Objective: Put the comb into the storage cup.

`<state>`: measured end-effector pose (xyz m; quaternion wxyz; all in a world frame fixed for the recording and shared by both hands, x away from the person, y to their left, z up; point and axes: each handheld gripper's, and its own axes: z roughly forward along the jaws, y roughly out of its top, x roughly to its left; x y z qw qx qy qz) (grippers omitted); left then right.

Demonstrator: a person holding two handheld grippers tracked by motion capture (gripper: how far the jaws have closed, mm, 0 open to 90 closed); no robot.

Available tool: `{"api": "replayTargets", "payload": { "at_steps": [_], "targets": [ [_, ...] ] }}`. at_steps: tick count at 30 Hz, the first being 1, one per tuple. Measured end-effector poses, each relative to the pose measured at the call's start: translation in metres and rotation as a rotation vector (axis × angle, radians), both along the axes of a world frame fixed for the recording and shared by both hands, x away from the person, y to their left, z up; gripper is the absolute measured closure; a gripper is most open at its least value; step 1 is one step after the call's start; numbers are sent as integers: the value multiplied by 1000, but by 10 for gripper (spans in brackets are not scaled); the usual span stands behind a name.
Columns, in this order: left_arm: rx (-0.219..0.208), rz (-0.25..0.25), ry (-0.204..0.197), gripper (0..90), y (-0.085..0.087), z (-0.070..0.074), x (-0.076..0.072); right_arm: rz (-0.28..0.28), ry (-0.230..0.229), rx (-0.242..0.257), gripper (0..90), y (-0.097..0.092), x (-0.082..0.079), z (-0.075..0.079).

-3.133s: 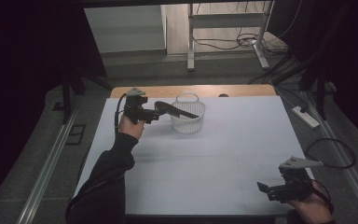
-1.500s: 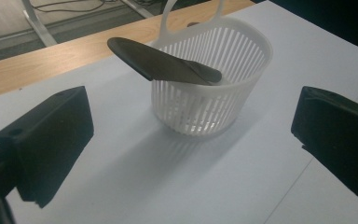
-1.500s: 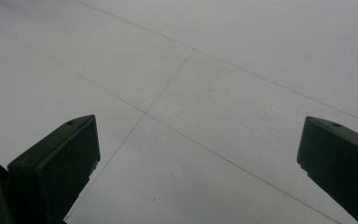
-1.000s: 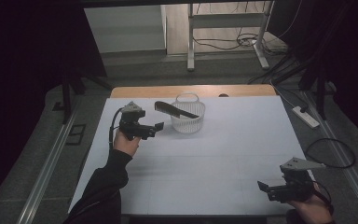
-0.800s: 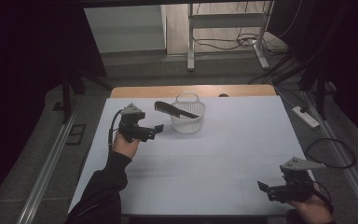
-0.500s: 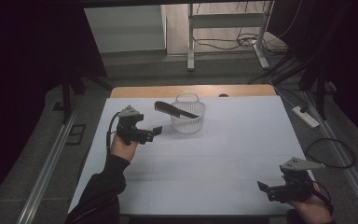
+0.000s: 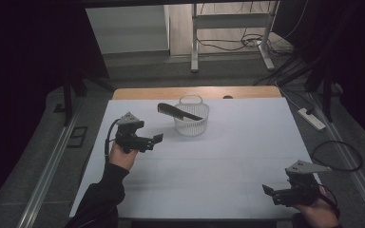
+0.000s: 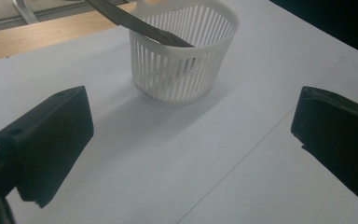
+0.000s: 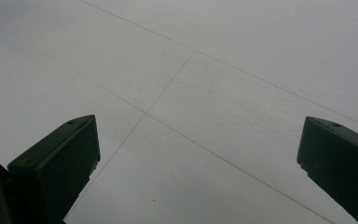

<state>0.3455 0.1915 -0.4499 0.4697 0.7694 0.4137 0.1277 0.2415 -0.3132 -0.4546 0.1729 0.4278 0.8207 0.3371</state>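
Note:
A small white slatted basket [image 7: 191,120] stands at the back middle of the white table [image 7: 228,156]. A dark comb [image 7: 178,112] lies slanted in it, one end sticking out over the rim to the left. In the left gripper view the basket [image 8: 182,51] and the comb [image 8: 135,23] sit just beyond the jaws. My left gripper [image 7: 158,139] is open and empty, left of the basket and apart from it. My right gripper [image 7: 267,191] is open and empty, low over the table's front right corner; its own view [image 9: 196,158] has bare table between the jaws.
A wooden strip [image 7: 195,92] runs along the table's far edge. A power strip [image 7: 312,118] and a coiled cable [image 7: 337,156] lie on the floor at the right. A metal frame [image 7: 228,28] with cables stands behind the table.
My left gripper let go of the comb, which now rests in the basket, and has drawn back leftward and toward the front. The right gripper has stayed put.

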Motion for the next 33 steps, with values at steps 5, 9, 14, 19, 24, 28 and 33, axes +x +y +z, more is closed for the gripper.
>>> {"api": "replayTargets", "payload": {
  "at_steps": [5,9,14,19,24,28,33],
  "targets": [
    [-1,-3,-2,0,1,1,-7,0,0,-2,0,0,0,0],
    [-2,-1,0,0,3,0,-12,0,-1,-3,0,0,0,0],
    [1,-1,8,0,5,-2,-19,1,-1,-4,0,0,0,0],
    [1,-3,7,0,6,-2,-26,1,-1,-4,0,0,0,0],
    [6,-2,7,0,8,-1,-34,1,-2,-4,0,0,0,0],
    [8,3,7,0,9,-1,-40,1,-2,-4,0,0,0,0],
    [11,12,11,0,12,-2,-47,1,-2,-5,0,0,0,0]
  ]
}}
